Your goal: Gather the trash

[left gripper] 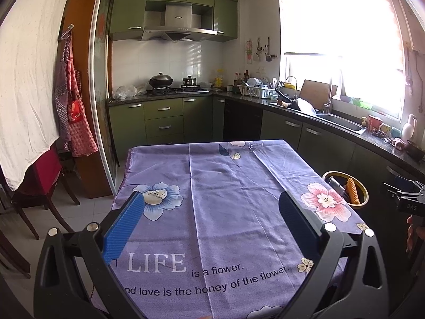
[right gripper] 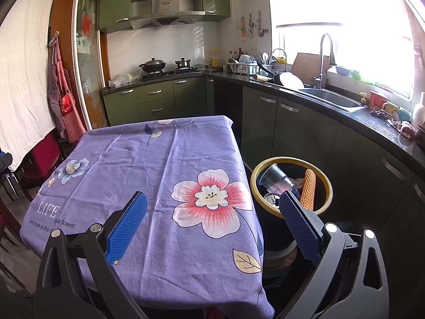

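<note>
Nothing is left on the purple tablecloth (left gripper: 212, 199), so the collecting looks finished: the cup (right gripper: 273, 179), can (right gripper: 272, 199) and orange corn cob (right gripper: 308, 192) (all visible trash) lie in the bin (right gripper: 292, 160) beside the table, and left gripper (left gripper: 212, 212) and right gripper (right gripper: 213, 214) gape wide, holding nothing.

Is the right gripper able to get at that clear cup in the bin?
Probably yes. The right gripper is open and empty, the bin has no lid, and the cup lies on top of the trash beside the orange roll.

Yellow-rimmed black bin (right gripper: 326, 183) beside the table holds cup (right gripper: 275, 179), can (right gripper: 272, 199), corn cob (right gripper: 309, 190).
</note>
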